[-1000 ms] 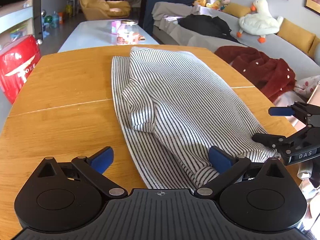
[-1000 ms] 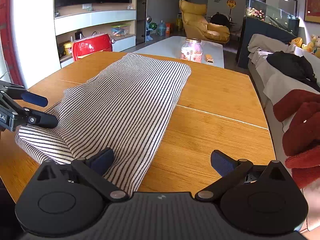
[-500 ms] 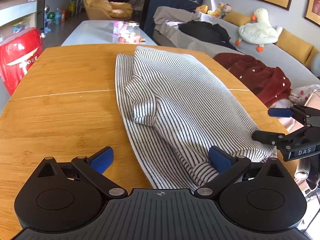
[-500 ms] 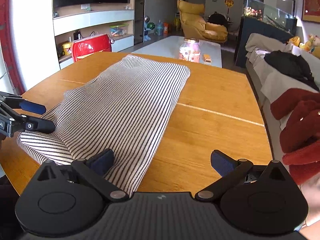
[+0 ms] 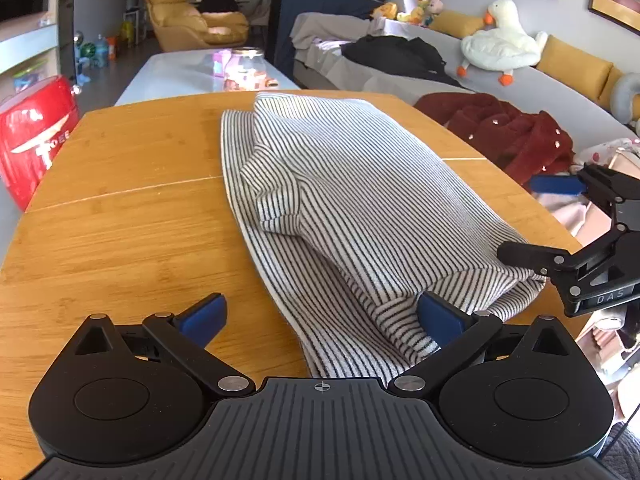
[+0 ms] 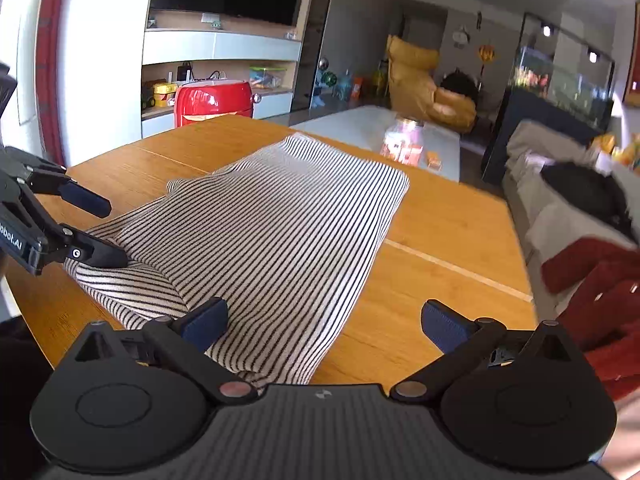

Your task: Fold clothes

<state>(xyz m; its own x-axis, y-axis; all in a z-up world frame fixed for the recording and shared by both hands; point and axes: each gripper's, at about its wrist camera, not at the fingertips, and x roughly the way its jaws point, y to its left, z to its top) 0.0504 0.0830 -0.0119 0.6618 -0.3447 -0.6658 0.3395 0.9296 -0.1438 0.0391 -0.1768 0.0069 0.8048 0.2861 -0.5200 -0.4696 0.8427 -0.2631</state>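
Step in hand: positioning both grippers at the near hem of the shirt (image 5: 360, 200) on the worktop (image 5: 120, 200). Left gripper (image 5: 320, 316) fingers spread, gripping nothing. Right gripper (image 6: 324, 318) fingers wide and just now narrowing, one apparently resting on cloth, nothing pinched. Next: close on both corners, then fold forward.

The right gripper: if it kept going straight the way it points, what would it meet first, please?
Probably the striped garment, whose near edge already lies between the open right gripper fingers, on the table. Depth is hard to judge.

Bright sun is coming in and shining on the wooden table (image 5: 120, 208), making white glare on the low table (image 5: 180, 76) behind it. The right wrist picture is looking blurry at its right side. Both pictures are bending round at the edges.
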